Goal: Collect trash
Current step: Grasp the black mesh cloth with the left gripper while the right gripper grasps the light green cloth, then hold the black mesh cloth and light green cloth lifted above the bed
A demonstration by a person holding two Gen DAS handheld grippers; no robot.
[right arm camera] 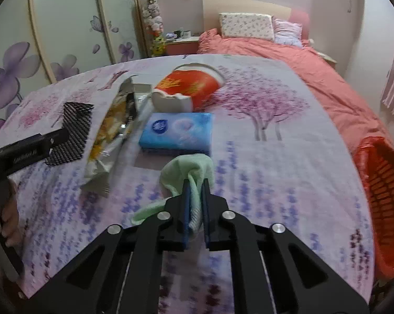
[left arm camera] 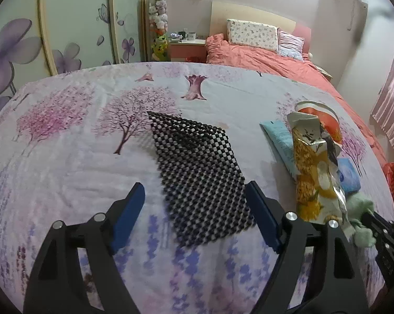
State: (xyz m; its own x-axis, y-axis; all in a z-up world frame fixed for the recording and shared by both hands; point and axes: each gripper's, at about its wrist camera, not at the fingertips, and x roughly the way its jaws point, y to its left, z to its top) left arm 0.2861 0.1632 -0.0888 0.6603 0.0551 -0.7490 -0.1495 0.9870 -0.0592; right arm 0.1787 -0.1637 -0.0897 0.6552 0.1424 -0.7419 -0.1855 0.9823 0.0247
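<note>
Right gripper: fingers pinch green cloth; loose folds could snag tissue pack. Left gripper: fingers spread, empty, over mesh mat. Basket sits well apart.

On the table, seen from the right wrist, the tissue pack lies at center. The cloth sits at 6 o'clock from it, the cup at 12, the snack bag at 9, the mesh mat beyond. The basket stands off the table's edge at 3 o'clock.
</note>
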